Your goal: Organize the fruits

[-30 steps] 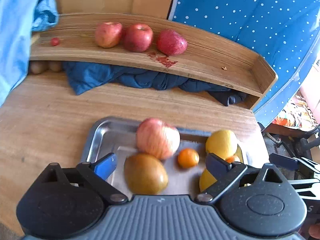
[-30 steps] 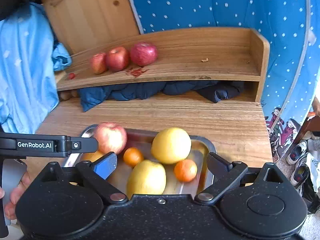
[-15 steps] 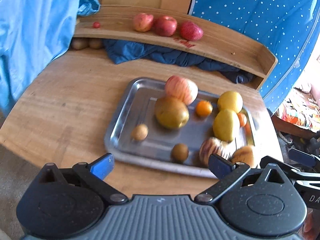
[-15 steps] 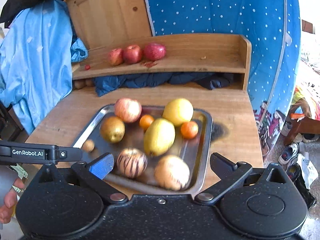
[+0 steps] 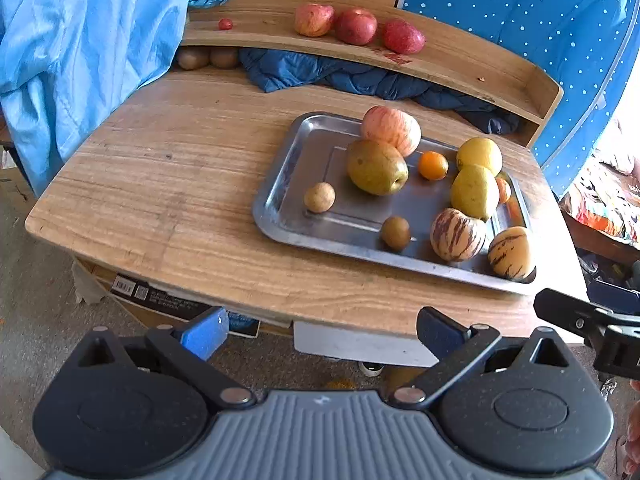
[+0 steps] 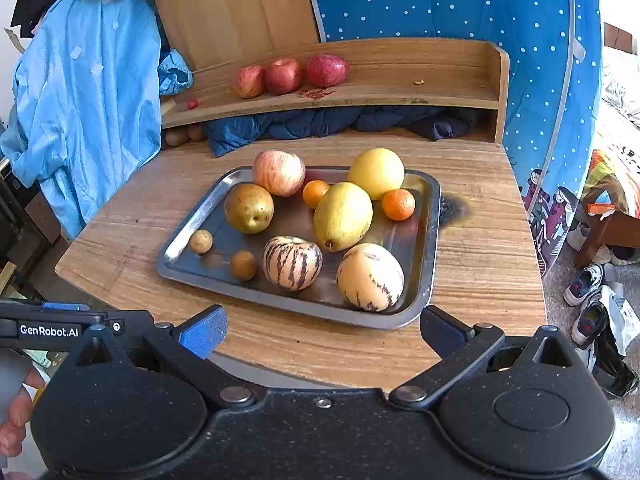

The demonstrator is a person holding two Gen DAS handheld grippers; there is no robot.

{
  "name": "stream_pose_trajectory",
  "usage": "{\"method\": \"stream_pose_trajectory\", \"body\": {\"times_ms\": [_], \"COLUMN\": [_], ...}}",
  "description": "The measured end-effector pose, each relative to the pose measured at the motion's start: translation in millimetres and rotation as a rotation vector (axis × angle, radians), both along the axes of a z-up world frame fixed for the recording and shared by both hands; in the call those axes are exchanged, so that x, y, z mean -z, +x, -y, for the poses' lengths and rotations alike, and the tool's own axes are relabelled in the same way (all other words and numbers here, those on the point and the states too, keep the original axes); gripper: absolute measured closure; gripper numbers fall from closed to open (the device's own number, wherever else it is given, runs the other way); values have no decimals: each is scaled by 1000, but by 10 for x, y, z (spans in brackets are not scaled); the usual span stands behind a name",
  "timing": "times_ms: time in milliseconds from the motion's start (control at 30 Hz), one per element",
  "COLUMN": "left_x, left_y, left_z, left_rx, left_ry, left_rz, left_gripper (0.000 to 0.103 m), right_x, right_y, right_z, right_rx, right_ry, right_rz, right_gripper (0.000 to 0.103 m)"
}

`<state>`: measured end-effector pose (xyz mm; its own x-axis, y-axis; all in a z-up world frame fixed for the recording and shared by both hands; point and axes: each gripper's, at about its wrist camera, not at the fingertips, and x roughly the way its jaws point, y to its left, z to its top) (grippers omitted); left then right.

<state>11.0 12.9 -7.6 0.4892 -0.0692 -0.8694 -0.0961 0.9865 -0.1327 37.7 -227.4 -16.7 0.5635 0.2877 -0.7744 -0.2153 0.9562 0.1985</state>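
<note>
A metal tray (image 6: 192, 224) (image 5: 280, 208) on the wooden table holds several fruits: a pink apple (image 6: 279, 172) (image 5: 391, 130), a brown pear (image 6: 249, 208) (image 5: 376, 167), two yellow pears (image 6: 343, 216), two small oranges (image 6: 398, 204), two striped melons (image 6: 292, 263) (image 5: 457, 234) and two small brown fruits (image 6: 243, 265). Three red apples (image 6: 285, 76) (image 5: 355, 26) sit on the wooden shelf (image 6: 400, 80) behind. My left gripper (image 5: 320, 330) and right gripper (image 6: 322, 328) both hang open and empty, back from the table's near edge.
A blue garment (image 6: 88, 92) hangs at the left. A dark blue cloth (image 6: 320, 124) is stuffed under the shelf, with two brown fruits (image 5: 208, 58) beside it. A small red fruit (image 5: 225, 24) lies on the shelf's left end. Shoes (image 6: 588, 284) lie on the floor at right.
Both grippers have pulled back and up from the tray, so the whole tray and table edge now show. Both stay open and the fruits have not moved.
</note>
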Motion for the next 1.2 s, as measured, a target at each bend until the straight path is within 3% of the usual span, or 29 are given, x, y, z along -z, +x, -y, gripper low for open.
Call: {"method": "stream_pose_trajectory", "body": {"times_ms": [833, 1200], "left_x": [-124, -107], "left_y": [-38, 15], "left_z": [11, -6], "left_rx": [-7, -18], "left_ry": [34, 8], "left_rz": [25, 28], "left_gripper": [1, 1], "right_x": [-50, -29], "right_y": [-64, 4], "right_z": [-6, 23], "right_rx": [-8, -5], "right_ry": [9, 12], "right_rz": [13, 4], "right_gripper": [1, 1]}}
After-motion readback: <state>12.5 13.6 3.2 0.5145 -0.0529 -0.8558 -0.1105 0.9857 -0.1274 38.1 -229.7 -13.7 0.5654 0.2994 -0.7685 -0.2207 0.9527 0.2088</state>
